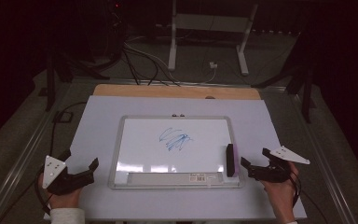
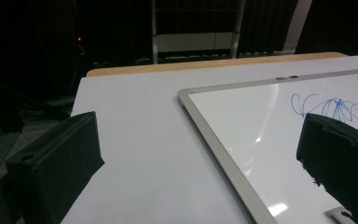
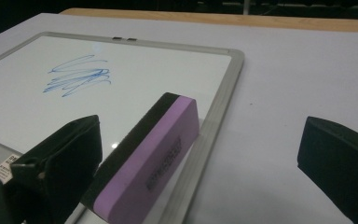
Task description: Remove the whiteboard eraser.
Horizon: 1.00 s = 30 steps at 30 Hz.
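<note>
Observation: a whiteboard (image 1: 177, 149) lies flat at the centre of the high view on a pale sheet covering the desk (image 1: 98, 116). A blue scribble (image 1: 175, 139) sits slightly above the board's middle.

Task item: a purple eraser (image 1: 230, 160) with a black felt face rests at the lower right of the board, along its right frame edge. Its long axis runs up and down the frame in the high view, parallel to that edge. In the right gripper view the eraser (image 3: 149, 158) lies between the jaws, closer to the left jaw, its long axis pointing away from the camera towards the upper right of the frame.

Right tool (image 1: 256, 165): at the lower right of the high view, just beside the eraser and to its right, jaws pointing left towards it. The jaws stand wide apart and hold nothing; no contact with the eraser is visible.

Left tool (image 1: 81, 170): at the lower left of the high view, off the board's left edge, well apart from the eraser. In the left gripper view its jaws are spread and empty, with the board's corner (image 2: 184, 95) between them.

Assessment: the right tool is plainly the nearer. The eraser lies to the left of it in the high view, and the scribble lies up and left of the eraser. The coming move likely calls for closing across the eraser's short width, since its length already runs along the tool's line of approach.
</note>
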Tool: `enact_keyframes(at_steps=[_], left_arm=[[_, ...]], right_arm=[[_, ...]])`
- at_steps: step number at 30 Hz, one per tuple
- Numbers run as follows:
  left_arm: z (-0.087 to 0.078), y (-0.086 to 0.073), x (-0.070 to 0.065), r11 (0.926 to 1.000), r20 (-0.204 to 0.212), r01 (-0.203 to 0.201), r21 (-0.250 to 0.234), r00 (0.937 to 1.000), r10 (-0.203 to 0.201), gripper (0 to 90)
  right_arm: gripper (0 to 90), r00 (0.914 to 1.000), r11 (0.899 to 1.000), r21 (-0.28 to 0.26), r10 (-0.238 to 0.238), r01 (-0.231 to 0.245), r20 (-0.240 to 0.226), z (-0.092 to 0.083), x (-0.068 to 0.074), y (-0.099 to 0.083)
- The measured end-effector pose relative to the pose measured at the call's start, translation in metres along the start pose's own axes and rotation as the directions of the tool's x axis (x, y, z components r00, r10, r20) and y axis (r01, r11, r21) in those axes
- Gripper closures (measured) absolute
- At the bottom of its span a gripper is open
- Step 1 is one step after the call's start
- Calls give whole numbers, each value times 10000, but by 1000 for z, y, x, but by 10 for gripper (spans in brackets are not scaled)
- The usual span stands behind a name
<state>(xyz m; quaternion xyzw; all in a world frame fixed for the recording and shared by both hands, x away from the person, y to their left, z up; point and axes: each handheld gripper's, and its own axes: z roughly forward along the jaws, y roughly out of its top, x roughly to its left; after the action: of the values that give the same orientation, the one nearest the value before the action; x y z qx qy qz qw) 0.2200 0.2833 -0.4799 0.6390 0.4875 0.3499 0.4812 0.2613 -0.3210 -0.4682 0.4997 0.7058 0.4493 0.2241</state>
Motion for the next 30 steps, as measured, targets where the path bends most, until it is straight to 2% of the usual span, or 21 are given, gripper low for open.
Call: enact_keyframes(at_steps=[9, 11, 16, 19, 21, 23, 28, 30], left_arm=[[2, -2, -2, 9998, 40, -96, 154, 9999, 95, 6], [2, -2, -2, 9998, 20, -96, 161, 10000, 95, 6], [3, -3, -1, 9998, 10, -53, 174, 10000, 53, 6], [3, -3, -2, 9998, 4, -63, 187, 10000, 63, 6], [3, -3, -2, 9998, 13, -84, 198, 10000, 84, 6], [3, -3, -2, 9997, 27, -116, 212, 9999, 115, 6], [3, -3, -2, 9997, 14, -126, 221, 9999, 126, 6], [3, -3, -2, 9996, 23, -141, 233, 9999, 141, 6]], right_arm=[[4, 9994, 9979, 561, 343, -339, -61, 10, 3, 3], [27, 9992, 9954, 870, 407, -403, -34, 14, 5, 3], [66, 9986, 9918, 1174, 519, -503, -111, 18, 7, 2], [148, 9977, 9891, 1350, 625, -585, -255, 20, 7, 1], [168, 9976, 9882, 1405, 656, -617, -229, 21, 7, 1], [253, 9975, 9858, 1554, 670, -631, -203, 22, 8, 0], [336, 9970, 9816, 1824, 649, -564, -411, 25, 10, -2], [373, 9951, 9792, 1910, 806, -685, -565, 26, 11, -2]])
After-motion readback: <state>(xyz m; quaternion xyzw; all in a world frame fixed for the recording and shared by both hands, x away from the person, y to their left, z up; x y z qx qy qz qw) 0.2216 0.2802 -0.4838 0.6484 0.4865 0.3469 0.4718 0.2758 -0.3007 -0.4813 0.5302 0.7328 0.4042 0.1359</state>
